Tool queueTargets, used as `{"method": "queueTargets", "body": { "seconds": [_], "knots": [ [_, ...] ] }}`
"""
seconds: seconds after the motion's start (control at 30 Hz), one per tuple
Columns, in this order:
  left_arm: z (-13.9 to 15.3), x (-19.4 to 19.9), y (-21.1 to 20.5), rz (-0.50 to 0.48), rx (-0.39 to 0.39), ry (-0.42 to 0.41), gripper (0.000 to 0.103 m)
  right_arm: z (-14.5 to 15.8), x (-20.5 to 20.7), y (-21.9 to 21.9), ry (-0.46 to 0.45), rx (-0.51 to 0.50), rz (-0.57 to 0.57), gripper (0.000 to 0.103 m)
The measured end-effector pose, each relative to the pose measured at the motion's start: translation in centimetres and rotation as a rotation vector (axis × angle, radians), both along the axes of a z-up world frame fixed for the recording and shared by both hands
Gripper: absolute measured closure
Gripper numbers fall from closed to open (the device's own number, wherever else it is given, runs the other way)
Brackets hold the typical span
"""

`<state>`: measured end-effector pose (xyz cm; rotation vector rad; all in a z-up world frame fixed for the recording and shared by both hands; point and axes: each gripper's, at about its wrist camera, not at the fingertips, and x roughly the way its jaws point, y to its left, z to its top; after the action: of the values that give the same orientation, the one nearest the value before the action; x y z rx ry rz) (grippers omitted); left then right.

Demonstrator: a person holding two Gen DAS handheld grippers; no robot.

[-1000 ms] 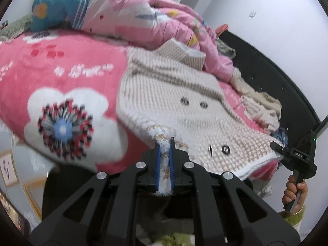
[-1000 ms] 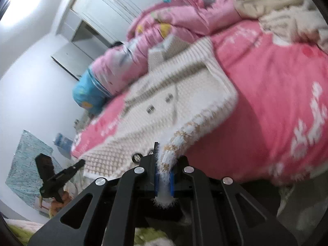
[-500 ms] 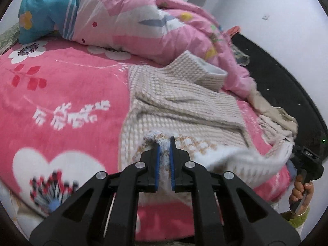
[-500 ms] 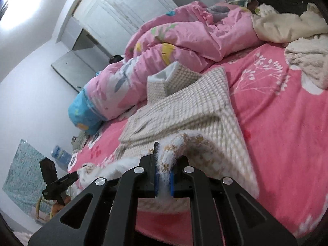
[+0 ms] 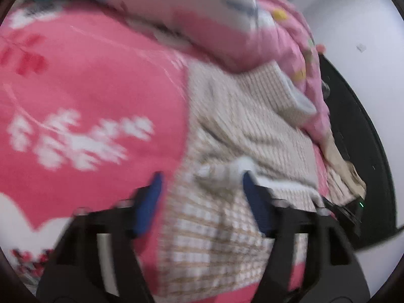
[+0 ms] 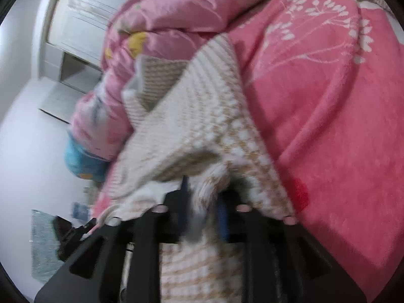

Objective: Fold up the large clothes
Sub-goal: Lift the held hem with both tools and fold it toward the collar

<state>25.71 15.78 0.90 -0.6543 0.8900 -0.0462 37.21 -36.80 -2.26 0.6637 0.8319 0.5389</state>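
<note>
My left hand-held gripper (image 5: 200, 197) is spread over the sweater's (image 5: 252, 126) folded hem; the right hand-held gripper (image 6: 204, 209) loosely straddles its hem, sweater running toward the quilt (image 6: 176, 12) on the bed (image 6: 328, 101).

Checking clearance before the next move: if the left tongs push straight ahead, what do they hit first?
Most likely the beige knit coat: the left tongs stand open right over its folded hem, the coat filling the line ahead. Beyond it lies the pink quilt. The frame is blurred, so depth is uncertain.
</note>
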Motion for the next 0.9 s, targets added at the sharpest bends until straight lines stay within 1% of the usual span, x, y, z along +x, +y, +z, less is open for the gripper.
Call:
{"method": "queueTargets", "body": {
  "seconds": [0.03, 0.07, 0.13, 0.2, 0.23, 0.3, 0.4, 0.5, 0.53, 0.6, 0.63, 0.73, 0.8, 0.83, 0.87, 0.9],
  "knots": [
    [0.7, -0.7, 0.6, 0.010, 0.002, -0.021, 0.038, 0.4, -0.5, -0.5, -0.007, 0.009, -0.010, 0.042],
    [1.2, -1.3, 1.0, 0.021, -0.003, -0.028, 0.038, 1.1, -1.3, -1.2, -0.022, 0.009, -0.028, 0.039],
    [1.9, -2.8, 1.3, 0.030, -0.005, -0.037, 0.038, 2.0, -2.7, -2.2, -0.042, 0.005, -0.047, 0.035],
    [2.0, -4.5, 0.6, 0.005, 0.008, -0.034, 0.038, 2.9, -5.2, -3.3, -0.063, 0.017, -0.051, 0.035],
    [1.8, -5.7, -0.1, -0.023, 0.007, -0.026, 0.038, 3.0, -6.2, -3.6, -0.070, 0.019, -0.051, 0.035],
    [1.0, -8.3, -1.7, -0.095, -0.035, -0.014, 0.038, 3.0, -9.3, -4.4, -0.079, 0.014, -0.048, 0.034],
    [-0.6, -11.1, -3.6, -0.169, -0.116, -0.007, 0.038, 1.6, -13.0, -5.3, -0.058, 0.017, -0.035, 0.031],
    [-3.2, -11.8, -5.0, -0.173, -0.188, 0.035, 0.038, -0.6, -15.4, -5.3, -0.012, 0.037, -0.033, 0.031],
    [-4.6, -11.6, -5.2, -0.154, -0.231, 0.059, 0.038, -1.5, -15.6, -5.3, 0.010, 0.043, -0.031, 0.031],
    [-6.2, -11.3, -5.0, -0.107, -0.260, 0.069, 0.038, -3.5, -15.3, -5.2, 0.063, 0.064, -0.048, 0.031],
    [-6.7, -11.1, -4.8, -0.083, -0.269, 0.042, 0.038, -4.0, -14.9, -5.1, 0.069, 0.072, -0.052, 0.031],
    [-6.9, -10.6, -4.4, -0.014, -0.279, -0.020, 0.038, -4.6, -13.4, -5.3, 0.050, 0.103, -0.086, 0.031],
    [-7.0, -10.2, -4.2, 0.036, -0.280, -0.047, 0.038, -4.3, -12.5, -5.2, 0.013, 0.079, -0.108, 0.032],
    [-7.1, -10.0, -4.1, 0.057, -0.280, -0.052, 0.039, -4.2, -11.8, -5.1, 0.003, 0.056, -0.128, 0.036],
    [-7.1, -9.7, -4.1, 0.086, -0.268, -0.055, 0.042, -4.2, -11.3, -5.1, -0.003, 0.042, -0.143, 0.039],
    [-7.0, -9.4, -4.0, 0.105, -0.253, -0.053, 0.047, -4.2, -10.6, -5.1, -0.012, 0.024, -0.162, 0.044]
  ]
}}
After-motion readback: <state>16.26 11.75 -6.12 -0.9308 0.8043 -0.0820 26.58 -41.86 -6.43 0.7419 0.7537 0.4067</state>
